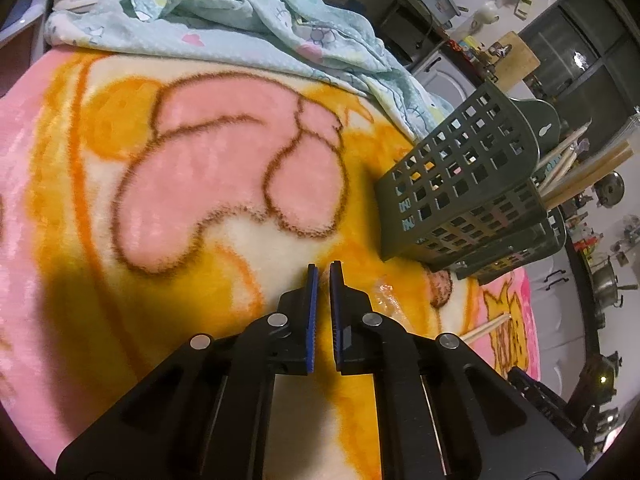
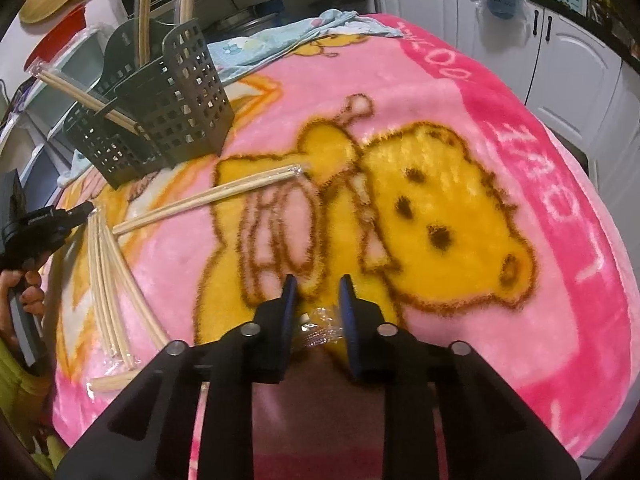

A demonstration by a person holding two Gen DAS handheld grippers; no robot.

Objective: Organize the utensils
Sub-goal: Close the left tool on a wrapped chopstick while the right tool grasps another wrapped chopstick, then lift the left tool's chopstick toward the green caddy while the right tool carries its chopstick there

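Crowding the 10 o'clock part of the right wrist view, a dark perforated utensil caddy [image 2: 160, 108] stands on the pink cartoon blanket [image 2: 500, 220], with wrapped chopsticks rising from it and one pair [image 2: 86, 98] leaning out toward 10 o'clock. A loose chopstick pair [image 2: 208, 198] lies near its base, long axis running from 8 to 2 o'clock, while a bundle [image 2: 108, 280] at 9 o'clock runs roughly 12 to 5. The right hand-held gripper [image 2: 318, 292] is parted over crinkled plastic wrap [image 2: 320, 326]; the left hand-held gripper [image 1: 323, 276] is nearly closed on nothing, the caddy at its 2 o'clock beside a crumpled blue cloth [image 1: 248, 20].
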